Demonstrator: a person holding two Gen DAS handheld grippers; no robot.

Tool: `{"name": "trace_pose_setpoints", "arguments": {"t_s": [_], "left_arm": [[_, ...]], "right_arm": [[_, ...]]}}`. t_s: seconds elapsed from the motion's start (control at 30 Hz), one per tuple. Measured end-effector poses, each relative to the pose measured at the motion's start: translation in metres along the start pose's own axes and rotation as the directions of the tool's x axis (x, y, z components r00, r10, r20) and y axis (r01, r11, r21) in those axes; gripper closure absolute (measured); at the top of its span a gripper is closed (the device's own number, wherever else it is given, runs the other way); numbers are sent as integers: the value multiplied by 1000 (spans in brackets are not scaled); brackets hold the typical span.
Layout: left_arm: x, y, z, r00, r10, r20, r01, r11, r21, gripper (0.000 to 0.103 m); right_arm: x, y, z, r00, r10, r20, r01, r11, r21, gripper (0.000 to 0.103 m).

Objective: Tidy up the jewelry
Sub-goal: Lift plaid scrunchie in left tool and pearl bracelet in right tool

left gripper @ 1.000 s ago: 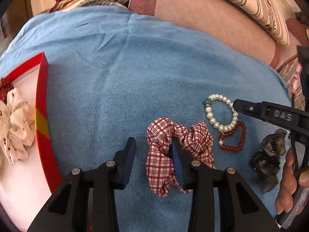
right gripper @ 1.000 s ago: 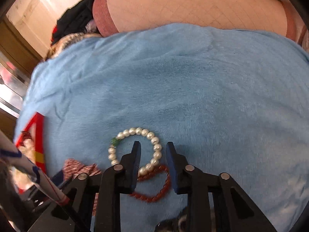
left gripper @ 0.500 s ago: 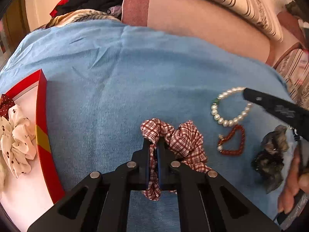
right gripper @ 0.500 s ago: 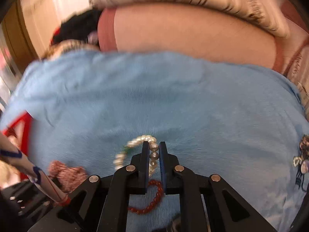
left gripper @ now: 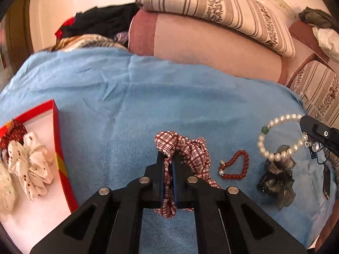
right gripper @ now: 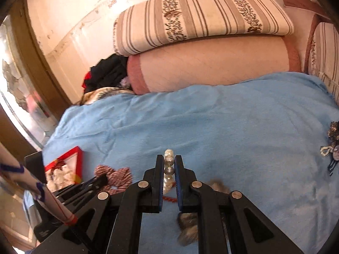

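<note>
My left gripper point(left gripper: 168, 158) is shut on a red-and-white plaid scrunchie point(left gripper: 190, 150) and holds it just above the blue cloth point(left gripper: 148, 97). My right gripper point(right gripper: 169, 161) is shut on a white pearl bracelet point(right gripper: 168, 169), lifted off the cloth; the bracelet also shows hanging at the right of the left wrist view point(left gripper: 275, 146). A red bead bracelet point(left gripper: 235, 166) lies on the cloth between the two. A red-rimmed tray point(left gripper: 60, 152) at the left holds a cream dotted scrunchie point(left gripper: 29, 165).
A dark grey-green scrunchie point(left gripper: 277, 180) lies right of the red bracelet. A beaded brooch point(right gripper: 330, 144) lies at the cloth's right edge. Striped cushions point(right gripper: 201, 14) and a pink bolster point(right gripper: 211, 63) stand behind the cloth. Dark clothes point(right gripper: 106, 72) are piled at the back left.
Both grippers closed, the left on the plaid scrunchie, the right on the pearl bracelet, and both have risen. The pearl bracelet has come off the cloth and away from the red bracelet.
</note>
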State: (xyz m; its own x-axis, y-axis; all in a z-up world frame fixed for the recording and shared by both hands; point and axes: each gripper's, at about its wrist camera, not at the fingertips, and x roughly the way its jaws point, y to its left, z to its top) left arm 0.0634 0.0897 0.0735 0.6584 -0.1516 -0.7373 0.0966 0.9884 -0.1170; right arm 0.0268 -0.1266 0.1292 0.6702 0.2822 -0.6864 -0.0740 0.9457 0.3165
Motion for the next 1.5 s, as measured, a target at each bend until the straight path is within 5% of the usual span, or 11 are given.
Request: {"name": "trace_pose_setpoints", "arguments": {"t_s": [0.47, 1.5], "left_arm": [[-16, -6, -1, 993, 81, 82, -85, 995, 48, 97], [-34, -16, -1, 974, 150, 169, -169, 980, 101, 97]], "right_arm": [[2, 28, -8, 996, 91, 19, -90, 994, -66, 93], [-1, 45, -16, 993, 116, 12, -114, 988, -104, 93]]}}
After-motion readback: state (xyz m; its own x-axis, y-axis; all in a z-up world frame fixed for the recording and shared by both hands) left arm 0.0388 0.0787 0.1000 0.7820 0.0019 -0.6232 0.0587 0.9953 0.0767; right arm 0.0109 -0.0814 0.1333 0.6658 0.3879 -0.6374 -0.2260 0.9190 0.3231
